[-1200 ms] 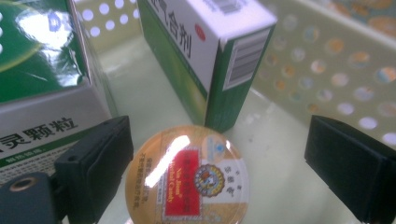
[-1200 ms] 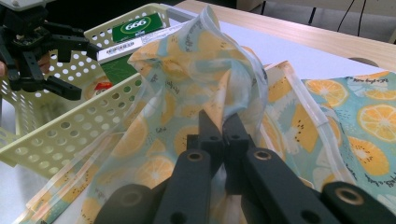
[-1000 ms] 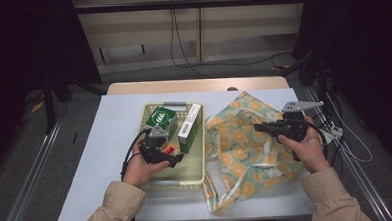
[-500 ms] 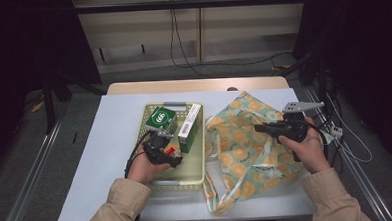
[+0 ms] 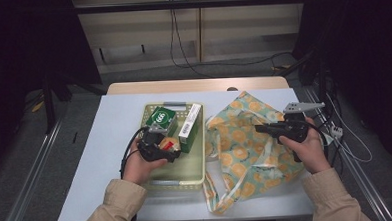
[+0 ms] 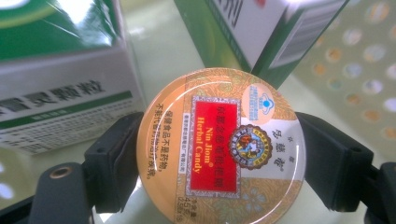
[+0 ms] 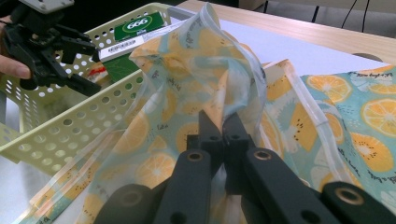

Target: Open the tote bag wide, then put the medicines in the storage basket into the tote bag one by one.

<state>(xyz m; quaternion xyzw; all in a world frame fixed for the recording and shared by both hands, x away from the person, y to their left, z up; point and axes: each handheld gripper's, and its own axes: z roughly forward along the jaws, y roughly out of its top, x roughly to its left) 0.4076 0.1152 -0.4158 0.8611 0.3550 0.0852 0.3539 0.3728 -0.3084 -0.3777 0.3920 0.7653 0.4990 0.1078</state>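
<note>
While the bag is held up, notes follow.
Candy tin [image 6: 220, 147]: round, orange and red lid, inside the yellow basket [image 5: 154, 177], just beside two green boxes [image 5: 163, 120].
Left gripper [image 5: 171, 150]: jaws clamped on the tin's sides, one pad each side.
Change: left hand has crept forward into the basket over the last second, closing on the tin; nothing lifted yet.
Fruit-print bag [image 5: 245, 138]: lies right of the basket, touching it.
Right gripper [image 7: 223, 126]: jaws together, pinching a fold of the bag's rim, unmoved since before.
Meaning: grip looks secure; likely next is carrying the tin to the bag's mouth.
</note>
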